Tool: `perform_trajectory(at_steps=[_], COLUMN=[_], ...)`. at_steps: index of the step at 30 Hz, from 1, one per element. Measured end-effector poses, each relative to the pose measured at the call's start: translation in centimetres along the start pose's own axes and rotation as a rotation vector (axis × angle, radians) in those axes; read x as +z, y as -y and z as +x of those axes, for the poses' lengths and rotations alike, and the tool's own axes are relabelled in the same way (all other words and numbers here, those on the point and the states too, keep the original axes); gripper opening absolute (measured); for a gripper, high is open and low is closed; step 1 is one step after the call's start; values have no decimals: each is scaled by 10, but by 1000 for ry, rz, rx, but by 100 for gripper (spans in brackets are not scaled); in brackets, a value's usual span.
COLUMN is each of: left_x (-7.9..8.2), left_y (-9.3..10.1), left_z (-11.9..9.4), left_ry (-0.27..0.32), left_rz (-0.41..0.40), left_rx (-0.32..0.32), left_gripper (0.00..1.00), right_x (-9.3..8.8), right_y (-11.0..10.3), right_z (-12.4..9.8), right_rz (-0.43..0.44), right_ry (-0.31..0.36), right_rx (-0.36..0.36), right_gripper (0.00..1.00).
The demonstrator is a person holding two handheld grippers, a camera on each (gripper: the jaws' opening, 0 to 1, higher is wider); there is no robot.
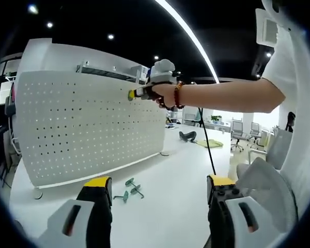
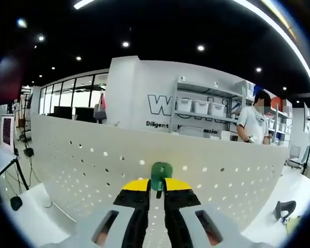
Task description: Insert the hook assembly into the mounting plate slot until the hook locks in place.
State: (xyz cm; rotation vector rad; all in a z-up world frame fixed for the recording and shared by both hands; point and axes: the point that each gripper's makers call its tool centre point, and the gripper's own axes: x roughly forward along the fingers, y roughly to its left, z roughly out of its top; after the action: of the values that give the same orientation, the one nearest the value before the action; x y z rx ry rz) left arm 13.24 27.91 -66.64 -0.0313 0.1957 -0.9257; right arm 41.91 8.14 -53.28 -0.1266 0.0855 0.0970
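Note:
A white pegboard mounting plate (image 1: 88,124) stands upright on the white table, dotted with rows of holes. In the right gripper view the same pegboard (image 2: 93,160) fills the lower half. My right gripper (image 2: 156,192) is shut on a green hook (image 2: 160,174), held close against the board's holes. The left gripper view shows that right gripper (image 1: 137,93) pressed near the board's upper right part, with a person's arm behind it. My left gripper (image 1: 157,188) is open above the table. Two green hooks (image 1: 129,189) lie on the table in front of it.
The pegboard rests on small round feet (image 1: 37,195). A grey chair back (image 1: 266,186) rises at the right of the left gripper view. A cable (image 1: 206,139) hangs from the right gripper. A person (image 2: 254,123) stands behind the board near shelving. A tripod (image 2: 18,170) stands at the left.

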Motion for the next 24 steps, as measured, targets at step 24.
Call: perform_trajectory(at_steps=[24], left_x=[5], left_y=[24], left_z=[6], left_ry=[-45], left_rz=[17], left_rx=[-13], left_gripper=[72], right_x=[-37], right_y=[13], right_z=[-59], right_rz=[124], right_ry=[17], right_rx=[45], right_gripper=[12])
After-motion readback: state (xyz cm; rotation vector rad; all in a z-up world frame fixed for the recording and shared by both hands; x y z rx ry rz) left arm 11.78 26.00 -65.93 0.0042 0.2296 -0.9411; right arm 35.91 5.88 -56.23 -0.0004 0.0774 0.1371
